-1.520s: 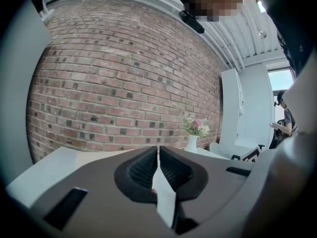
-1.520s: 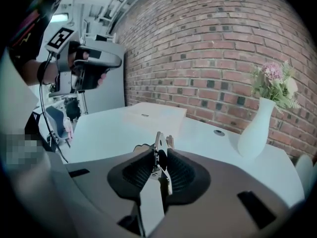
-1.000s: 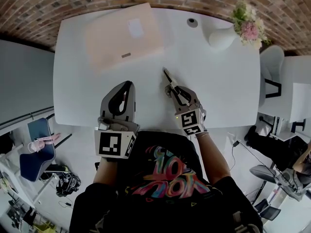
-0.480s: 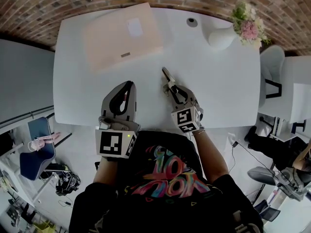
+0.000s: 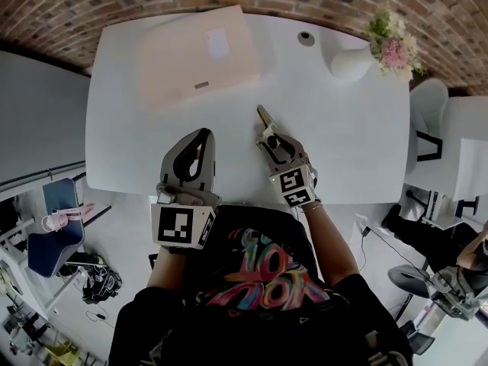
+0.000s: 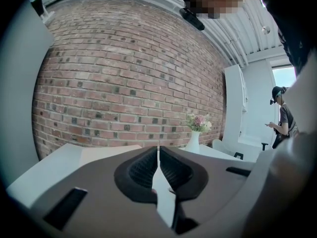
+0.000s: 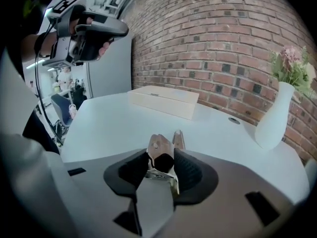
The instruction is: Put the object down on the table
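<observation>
Item under inspection: clip (image 7: pixel 157 147), metal, with two coppery prongs at its front end.

Location: the clip sits between the pads of my right gripper (image 5: pixel 268 136), low over the white counter (image 5: pixel 343 128), near the middle of it. I cannot tell whether the prong tips touch the surface.

Gripper state: the right gripper's jaws are opening at a middling width. The clip is between them, and the pads appear to touch its rear end on both sides. My left gripper (image 5: pixel 188 157) has its jaws closed together with nothing in them. It is held apart, at 9 o'clock from the clip.

Handling, my assessment: the clip looks light, rigid and unlikely to break. Bare metal is slick against the pads. If the rear end is sprung, it may push back as the jaws part and make the clip hop or twist. The rear end, where the pads sit now, looks like the right place to hold it, leaving the prongs free.

Orientation: the long axis runs along my jaws. The prongs lead away from me towards 11 o'clock, roughly at the flat box (image 5: pixel 197 56). The vase (image 5: pixel 352 62) stands well clear at 1 o'clock.
</observation>
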Demonstrator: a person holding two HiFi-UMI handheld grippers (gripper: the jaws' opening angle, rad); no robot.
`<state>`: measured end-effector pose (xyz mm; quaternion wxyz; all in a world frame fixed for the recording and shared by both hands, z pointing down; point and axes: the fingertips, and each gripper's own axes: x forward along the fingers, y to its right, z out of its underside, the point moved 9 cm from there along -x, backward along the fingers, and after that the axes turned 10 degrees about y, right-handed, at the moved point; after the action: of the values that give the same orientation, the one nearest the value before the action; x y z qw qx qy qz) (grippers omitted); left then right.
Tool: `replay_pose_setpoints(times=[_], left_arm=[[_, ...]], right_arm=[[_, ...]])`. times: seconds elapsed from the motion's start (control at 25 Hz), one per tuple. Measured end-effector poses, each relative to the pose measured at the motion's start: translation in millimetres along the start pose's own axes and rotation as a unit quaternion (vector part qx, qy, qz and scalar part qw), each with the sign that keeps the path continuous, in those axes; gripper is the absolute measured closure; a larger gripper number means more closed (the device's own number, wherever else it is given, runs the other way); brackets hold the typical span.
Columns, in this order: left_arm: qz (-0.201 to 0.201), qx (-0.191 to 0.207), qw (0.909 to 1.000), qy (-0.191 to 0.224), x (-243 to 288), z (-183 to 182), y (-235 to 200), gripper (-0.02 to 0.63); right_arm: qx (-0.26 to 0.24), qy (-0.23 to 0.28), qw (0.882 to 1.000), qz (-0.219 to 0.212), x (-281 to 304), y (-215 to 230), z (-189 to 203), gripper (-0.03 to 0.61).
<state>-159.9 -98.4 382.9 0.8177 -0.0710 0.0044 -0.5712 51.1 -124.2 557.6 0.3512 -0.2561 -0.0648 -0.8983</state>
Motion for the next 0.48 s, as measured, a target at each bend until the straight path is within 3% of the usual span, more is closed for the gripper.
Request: replay_pose_setpoints(times=[0.48], left_arm=[[-0.014,0.001,0.9999,0.01,-14.6,-5.8,0.1,0.58]], right_arm=[[0.034,-0.01,0.999,-0.016,-5.8,-6.3,-4.4,0.337]])
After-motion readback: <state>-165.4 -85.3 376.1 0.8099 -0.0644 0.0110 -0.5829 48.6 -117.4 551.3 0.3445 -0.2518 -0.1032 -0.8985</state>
